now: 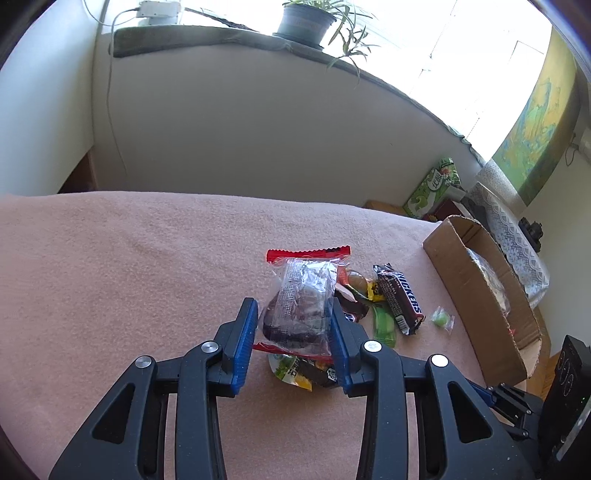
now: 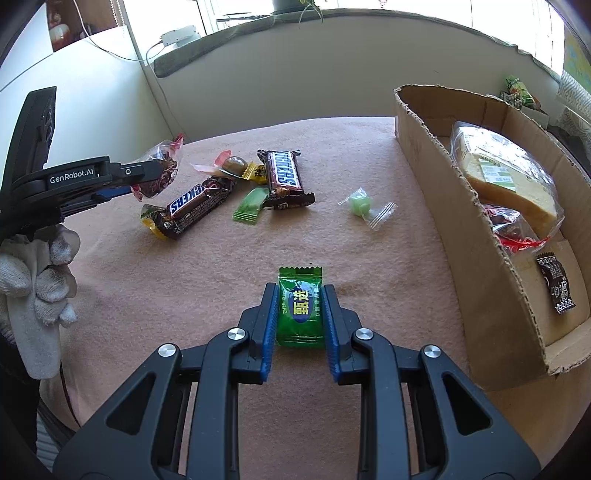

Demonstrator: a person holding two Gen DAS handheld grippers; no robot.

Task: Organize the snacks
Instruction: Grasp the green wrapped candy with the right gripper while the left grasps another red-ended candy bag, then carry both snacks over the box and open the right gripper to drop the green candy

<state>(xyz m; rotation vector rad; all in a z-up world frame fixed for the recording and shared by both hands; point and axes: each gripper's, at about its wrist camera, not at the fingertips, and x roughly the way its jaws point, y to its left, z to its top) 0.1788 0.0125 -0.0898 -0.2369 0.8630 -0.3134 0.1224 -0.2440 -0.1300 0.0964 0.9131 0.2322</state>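
Note:
My left gripper is shut on a clear red-edged snack packet and holds it above the pink cloth; the right wrist view shows that gripper lifted with the packet. My right gripper is shut on a green candy packet just above the cloth. Loose snacks lie on the cloth: two Snickers bars, a flat green candy, a round green candy. A cardboard box at right holds a wrapped cake and other packets.
The pink cloth covers the table up to a white wall. A windowsill with a potted plant runs behind. A green carton stands beyond the box. A gloved hand holds the left gripper.

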